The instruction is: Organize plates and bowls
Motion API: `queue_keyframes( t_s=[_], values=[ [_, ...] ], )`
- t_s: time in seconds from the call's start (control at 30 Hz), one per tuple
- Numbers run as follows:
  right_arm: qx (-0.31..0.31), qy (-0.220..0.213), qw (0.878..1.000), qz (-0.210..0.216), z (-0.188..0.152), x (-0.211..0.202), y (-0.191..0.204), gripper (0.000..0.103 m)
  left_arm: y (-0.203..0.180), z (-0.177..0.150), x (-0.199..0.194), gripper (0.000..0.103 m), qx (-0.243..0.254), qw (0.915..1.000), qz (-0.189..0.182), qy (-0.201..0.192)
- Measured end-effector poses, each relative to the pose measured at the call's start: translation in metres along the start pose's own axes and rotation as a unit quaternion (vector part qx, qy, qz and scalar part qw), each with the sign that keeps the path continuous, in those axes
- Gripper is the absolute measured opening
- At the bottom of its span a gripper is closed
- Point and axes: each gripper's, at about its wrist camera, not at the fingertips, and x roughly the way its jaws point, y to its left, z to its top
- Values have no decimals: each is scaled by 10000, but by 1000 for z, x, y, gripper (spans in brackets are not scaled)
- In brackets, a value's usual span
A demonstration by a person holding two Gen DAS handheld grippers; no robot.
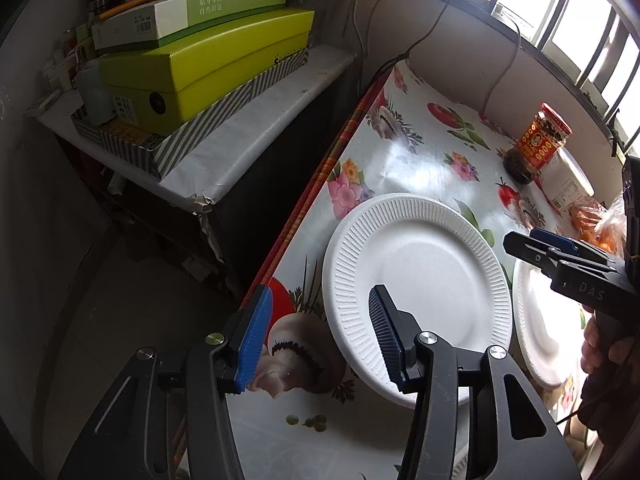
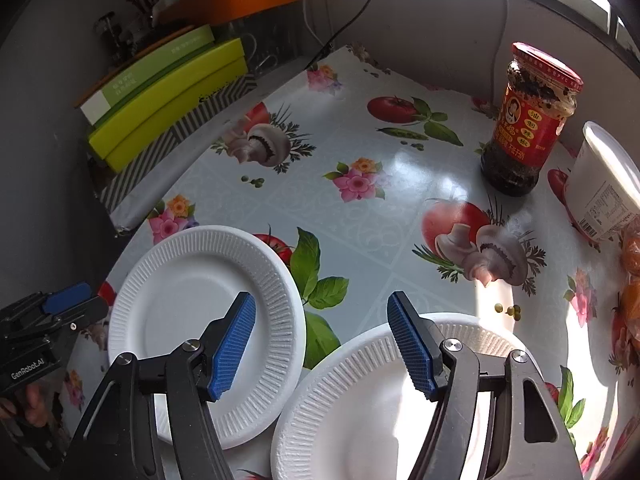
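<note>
Two white ribbed foam plates sit side by side on the flowery oilcloth table, nearly touching. Left gripper straddles the first plate's rim, right gripper hovers over both, each parted, gripping nothing. Only the right view catches the white paper tub beside the red-labelled chilli jar; lime boxes stacked left.

jar upright on floral tablecloth | white tub beside oranges (bagged) | green boxes stacked on side cabinet
</note>
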Motion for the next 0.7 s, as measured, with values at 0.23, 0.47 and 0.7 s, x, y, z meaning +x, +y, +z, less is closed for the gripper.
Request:
queue_keyframes(
  t_s=[0.23, 0.47, 0.7],
  values=[
    [-22, 183, 9996, 209, 0, 16, 3, 60, 1, -6, 11, 44, -38, 9999, -82, 140],
    [79, 287, 9991, 289, -2, 23, 0, 50, -1, -7, 17, 33, 18, 9996, -136, 235],
    [39, 327, 9989, 341, -4, 25, 3, 29, -3, -7, 18, 29, 48, 9995, -201, 233]
  ],
)
